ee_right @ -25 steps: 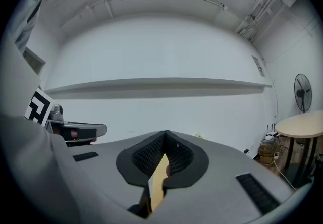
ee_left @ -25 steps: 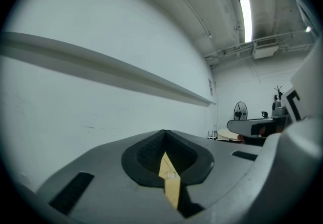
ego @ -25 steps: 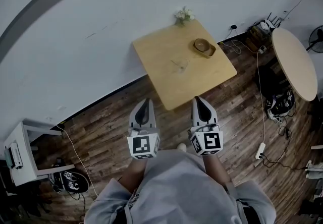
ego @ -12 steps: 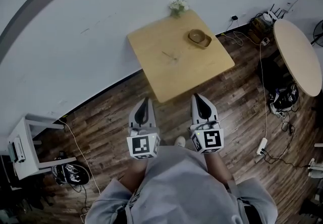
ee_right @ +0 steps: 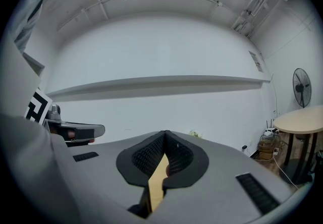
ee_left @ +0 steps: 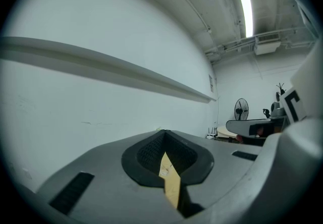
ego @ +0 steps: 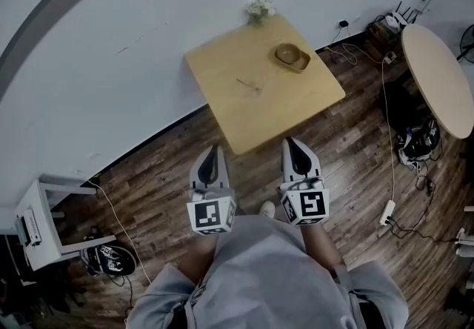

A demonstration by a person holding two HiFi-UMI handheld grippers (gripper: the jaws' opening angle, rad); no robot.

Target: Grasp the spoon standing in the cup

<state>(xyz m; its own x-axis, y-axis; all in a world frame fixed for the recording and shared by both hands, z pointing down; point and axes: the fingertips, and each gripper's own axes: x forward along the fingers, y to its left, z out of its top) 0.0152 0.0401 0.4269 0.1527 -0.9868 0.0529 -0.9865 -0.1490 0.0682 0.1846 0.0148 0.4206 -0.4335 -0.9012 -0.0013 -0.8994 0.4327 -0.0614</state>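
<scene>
Hovering near square wood table [ego: 281,107]: L claw [ego: 213,151], R claw [ego: 290,144] closed tight, empty.

Cup [ego: 256,87], spoon [ego: 245,82] too small (faint marks only).

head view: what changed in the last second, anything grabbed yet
The table has slid slightly up and left in the picture, so the person seems to have shifted a little. Nothing was grabbed or let go. The left gripper and right gripper stay side by side, either side of the table's near corner in the picture, both shut and empty. The bowl sits where it was on the table.
</scene>
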